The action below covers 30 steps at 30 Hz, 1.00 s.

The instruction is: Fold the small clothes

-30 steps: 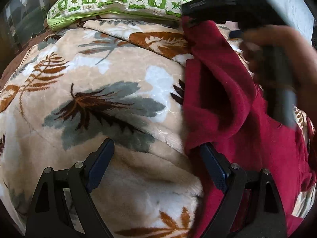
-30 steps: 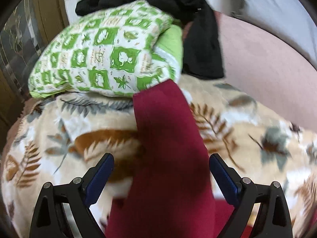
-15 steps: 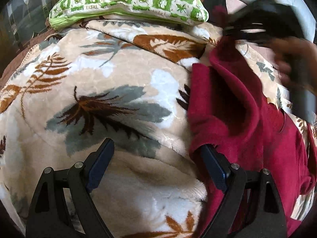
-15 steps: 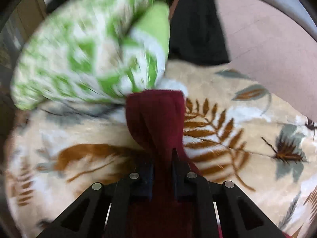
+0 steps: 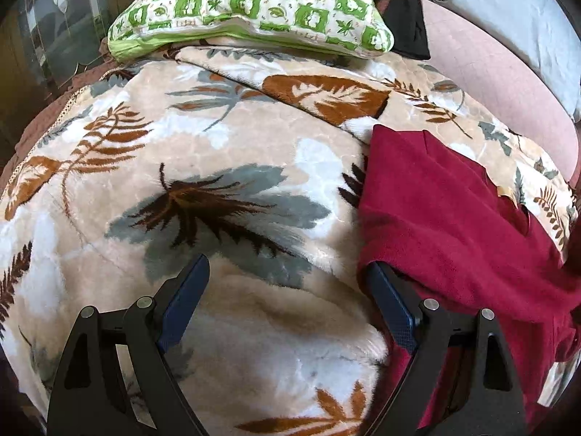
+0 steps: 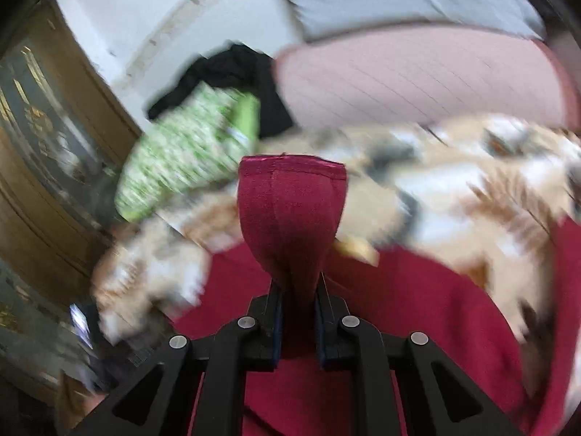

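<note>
On the leaf-print fleece blanket (image 5: pixel 225 167) a dark red garment (image 5: pixel 446 218) lies spread toward the right side of the left wrist view, its near edge draped over the right finger of the left gripper (image 5: pixel 290 298). That gripper is spread wide, low over the blanket, with nothing between its blue pads (image 5: pixel 185 298); the fabric only rests against the outside finger. Beyond it sits a green-and-white checked pillow (image 5: pixel 250 3) with a black cloth (image 5: pixel 403 14) behind, a pink sheet (image 5: pixel 494 72) and a pale grey pillow (image 5: pixel 515 18) at the far right.

Only the right wrist view shows the grasp: the right gripper (image 6: pixel 297 316) is clamped on a narrow part of the red garment, which rises from between the fingers and ends in a hemmed edge ahead of the camera, while the rest of the garment lies below. This view is tilted and heavily blurred, so the blanket, pillow and a wooden cabinet (image 6: pixel 47 196) at the left smear across it. The right gripper does not appear in the left wrist view.
</note>
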Tool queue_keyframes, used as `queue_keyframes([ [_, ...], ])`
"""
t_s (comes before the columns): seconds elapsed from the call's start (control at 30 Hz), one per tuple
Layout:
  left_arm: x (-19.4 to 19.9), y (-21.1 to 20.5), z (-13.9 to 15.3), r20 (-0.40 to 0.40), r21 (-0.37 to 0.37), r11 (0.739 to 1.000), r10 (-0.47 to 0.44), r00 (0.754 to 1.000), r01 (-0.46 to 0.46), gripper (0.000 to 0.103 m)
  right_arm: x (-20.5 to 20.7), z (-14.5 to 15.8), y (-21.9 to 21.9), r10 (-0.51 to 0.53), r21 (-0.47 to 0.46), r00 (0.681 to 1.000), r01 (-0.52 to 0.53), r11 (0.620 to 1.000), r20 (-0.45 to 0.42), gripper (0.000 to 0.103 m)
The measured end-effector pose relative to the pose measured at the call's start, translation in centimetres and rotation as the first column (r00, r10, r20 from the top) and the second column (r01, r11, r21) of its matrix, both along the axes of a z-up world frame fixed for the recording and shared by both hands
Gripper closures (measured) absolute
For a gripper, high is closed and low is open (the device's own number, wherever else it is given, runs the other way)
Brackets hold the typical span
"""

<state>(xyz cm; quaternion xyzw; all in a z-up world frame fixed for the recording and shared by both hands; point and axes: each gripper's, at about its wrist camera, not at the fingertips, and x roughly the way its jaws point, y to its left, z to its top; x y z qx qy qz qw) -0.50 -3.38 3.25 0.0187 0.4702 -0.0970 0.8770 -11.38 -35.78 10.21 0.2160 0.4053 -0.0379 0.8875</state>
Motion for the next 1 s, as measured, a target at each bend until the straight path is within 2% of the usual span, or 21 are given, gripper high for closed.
queue_keyframes([
  [0.07,-0.3,-0.4,0.1,0.016,0.013,1.000,-0.012,1.000,0.012,0.015,-1.3,-3.0,-0.8,-0.032,-0.014,0.997,0.032,0.999,-0.071,0.090],
  [0.17,-0.7,-1.0,0.3,0.039,0.035,0.999,-0.025,0.999,0.023,0.015,-1.7,-5.3,-2.5,-0.069,0.002,0.991,0.069,0.998,-0.112,0.090],
  [0.23,-0.9,-1.3,0.3,0.053,0.052,0.998,-0.024,0.998,0.021,0.015,-1.8,-3.7,-2.6,-0.056,-0.020,0.998,0.055,0.998,-0.034,0.090],
  [0.3,-0.8,-1.3,0.2,0.047,0.049,0.999,-0.021,0.999,0.019,0.015,-1.9,-1.5,-1.9,-0.025,-0.095,0.998,0.030,0.995,0.061,0.090],
  [0.4,-1.0,-1.4,-0.1,0.036,0.043,0.999,-0.021,0.999,0.020,0.015,-2.0,-0.9,-1.8,-0.019,-0.186,0.989,0.047,0.981,0.146,0.090],
  [0.43,-1.1,-1.6,-0.2,0.039,0.053,0.998,-0.026,0.999,0.024,0.015,-1.8,-1.8,-2.3,-0.033,-0.177,0.991,0.056,0.983,0.131,0.089],
  [0.47,-1.2,-1.7,-0.1,0.042,0.063,0.998,-0.030,0.999,0.027,0.015,-1.6,-3.3,-3.1,-0.053,-0.143,0.996,0.063,0.988,0.075,0.080],
  [0.5,-1.4,-1.7,-0.1,0.043,0.070,0.997,-0.035,0.998,0.032,0.015,-1.7,-5.2,-4.2,-0.083,-0.085,0.996,0.081,0.993,-0.023,0.067],
  [0.57,-1.7,-1.6,0.3,0.040,0.060,0.997,-0.042,0.998,0.040,0.015,-3.1,-7.4,-5.5,-0.120,0.007,0.987,0.122,0.993,-0.110,0.060],
  [0.6,-1.8,-1.4,0.6,0.042,0.051,0.998,-0.045,0.998,0.042,0.015,-4.3,-7.7,-5.7,-0.126,0.033,0.987,0.130,0.991,-0.103,0.060],
  [0.67,-2.4,-0.7,1.4,0.062,0.033,0.999,-0.044,0.997,0.042,0.015,-6.6,-6.8,-5.9,-0.139,0.019,0.986,0.141,0.990,-0.089,0.056],
  [0.8,-3.2,0.9,2.8,0.084,-0.013,1.000,-0.026,0.996,0.028,0.015,-8.9,-3.1,-5.0,-0.120,-0.074,0.992,0.116,0.990,-0.046,0.055],
  [0.93,-2.8,1.3,3.3,0.099,-0.036,0.999,-0.004,0.995,0.007,0.015,-7.8,1.8,-2.5,-0.076,-0.172,0.994,0.089,0.981,0.080,0.055],
  [1.0,-2.3,0.7,3.0,0.096,-0.038,0.999,-0.004,0.995,0.007,0.015,-6.4,3.1,-1.3,-0.037,-0.170,0.990,0.060,0.984,0.136,0.054],
])
